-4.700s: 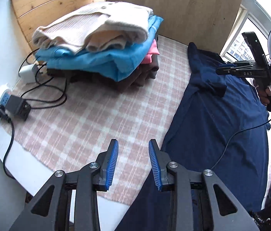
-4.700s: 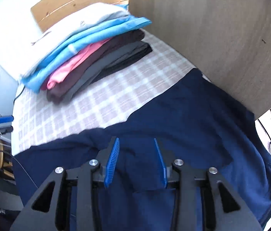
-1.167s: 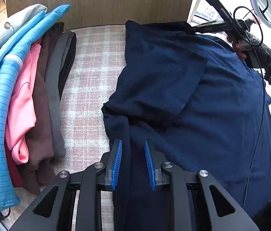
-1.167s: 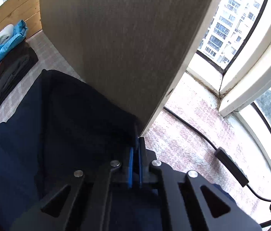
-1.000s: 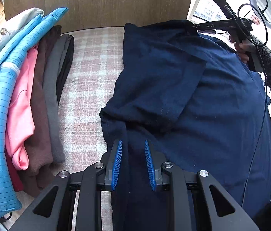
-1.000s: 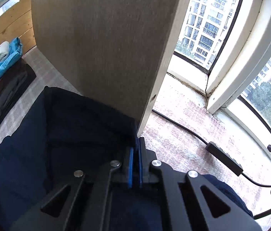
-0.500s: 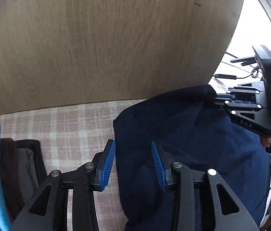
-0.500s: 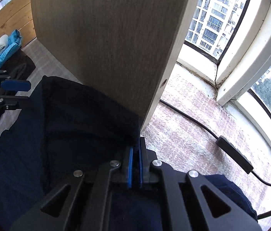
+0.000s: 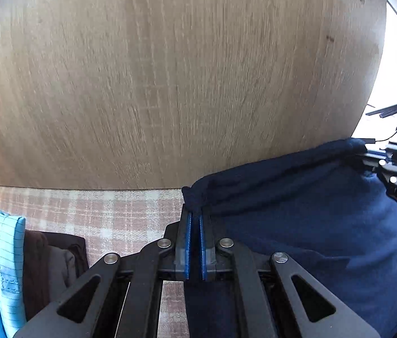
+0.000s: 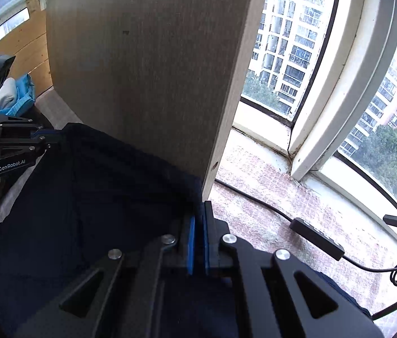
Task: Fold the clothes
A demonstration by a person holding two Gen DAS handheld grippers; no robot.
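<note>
Left tongs [image 9: 195, 219] just closed on navy garment [image 9: 311, 225] corner, right tongs [image 10: 199, 222] clamped on its other corner

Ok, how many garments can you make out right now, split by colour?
navy garment: 1
light blue garment: 1
brown garment: 1
grey garment: 1
cream garment: 1
Total: 5 in view; others may lie out of frame.
</note>
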